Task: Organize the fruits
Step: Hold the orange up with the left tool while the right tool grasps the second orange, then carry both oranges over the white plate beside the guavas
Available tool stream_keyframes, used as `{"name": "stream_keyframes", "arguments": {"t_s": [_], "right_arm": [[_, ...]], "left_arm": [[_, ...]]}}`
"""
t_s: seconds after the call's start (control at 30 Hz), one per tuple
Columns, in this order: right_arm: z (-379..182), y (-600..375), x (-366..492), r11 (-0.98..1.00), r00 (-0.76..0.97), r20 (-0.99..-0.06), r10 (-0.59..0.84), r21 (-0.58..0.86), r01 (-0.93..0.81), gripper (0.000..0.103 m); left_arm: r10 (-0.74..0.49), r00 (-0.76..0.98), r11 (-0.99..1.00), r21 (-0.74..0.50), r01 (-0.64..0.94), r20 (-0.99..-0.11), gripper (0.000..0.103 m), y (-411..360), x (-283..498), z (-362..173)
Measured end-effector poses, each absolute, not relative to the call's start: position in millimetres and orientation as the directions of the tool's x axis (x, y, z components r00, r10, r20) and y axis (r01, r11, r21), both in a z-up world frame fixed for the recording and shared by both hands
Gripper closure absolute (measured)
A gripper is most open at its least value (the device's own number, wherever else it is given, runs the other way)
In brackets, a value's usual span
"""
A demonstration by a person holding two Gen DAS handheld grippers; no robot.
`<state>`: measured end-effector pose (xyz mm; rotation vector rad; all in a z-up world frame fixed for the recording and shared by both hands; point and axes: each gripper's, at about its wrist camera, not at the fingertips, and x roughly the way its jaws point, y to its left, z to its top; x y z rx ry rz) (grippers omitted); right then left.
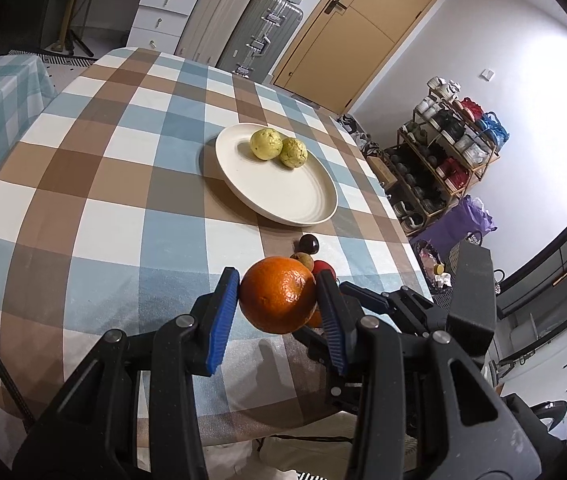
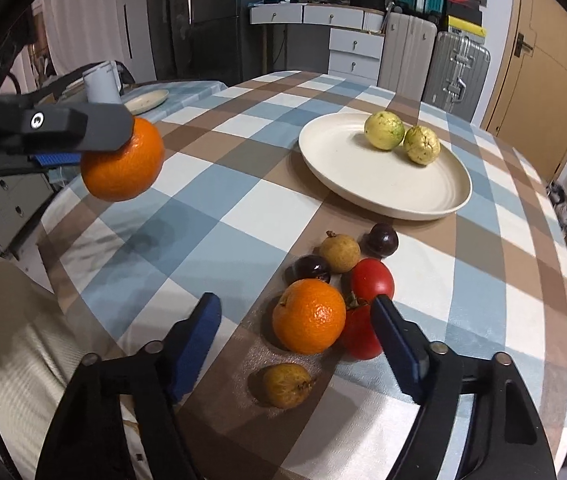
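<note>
My left gripper (image 1: 277, 294) is shut on an orange (image 1: 277, 295) and holds it above the checked table; the held orange also shows in the right wrist view (image 2: 123, 160). A white plate (image 1: 283, 196) holds two yellow-green guavas (image 1: 266, 143); the plate shows in the right wrist view (image 2: 399, 188) too. My right gripper (image 2: 297, 312) is open, its jaws on either side of a second orange (image 2: 309, 316) on the table. Beside it lie two red tomatoes (image 2: 373, 280), two dark plums (image 2: 381, 240) and two brown fruits (image 2: 339, 254).
The table edge (image 2: 63, 240) runs close on the left. A second checked table with a small plate (image 2: 145, 100) and a white cup (image 2: 101, 82) stands behind. Suitcases (image 1: 259, 36), drawers and a shoe rack (image 1: 443, 160) line the room.
</note>
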<state>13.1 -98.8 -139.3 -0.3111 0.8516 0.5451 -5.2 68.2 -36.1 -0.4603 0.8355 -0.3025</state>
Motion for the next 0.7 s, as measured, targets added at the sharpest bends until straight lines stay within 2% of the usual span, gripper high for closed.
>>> {"name": "stream_keyframes", "arguments": {"t_s": [0.23, 0.33, 0.5, 0.7], "right_arm": [[-140, -97, 10, 0.817, 0.568, -0.773, 0.283, -0.116, -0.565, 0.059], [-139, -95, 8, 0.804, 0.569, -0.772, 0.282, -0.133, -0.579, 0.066], [-140, -91, 3, 0.783, 0.581, -0.769, 0.267, -0.178, -0.596, 0.067], [-138, -96, 5, 0.800, 0.567, -0.774, 0.281, -0.137, -0.584, 0.068]], "left_arm": [[-0.428, 0.637, 0.862, -0.502, 0.073, -0.642, 0.066, 67, -6, -38], [-0.425, 0.636, 0.863, -0.500, 0.071, -0.644, 0.066, 67, -5, -39], [-0.424, 0.634, 0.863, -0.500, 0.066, -0.647, 0.066, 68, -4, -39], [-0.424, 0.633, 0.863, -0.501, 0.066, -0.647, 0.066, 68, -3, -40]]}}
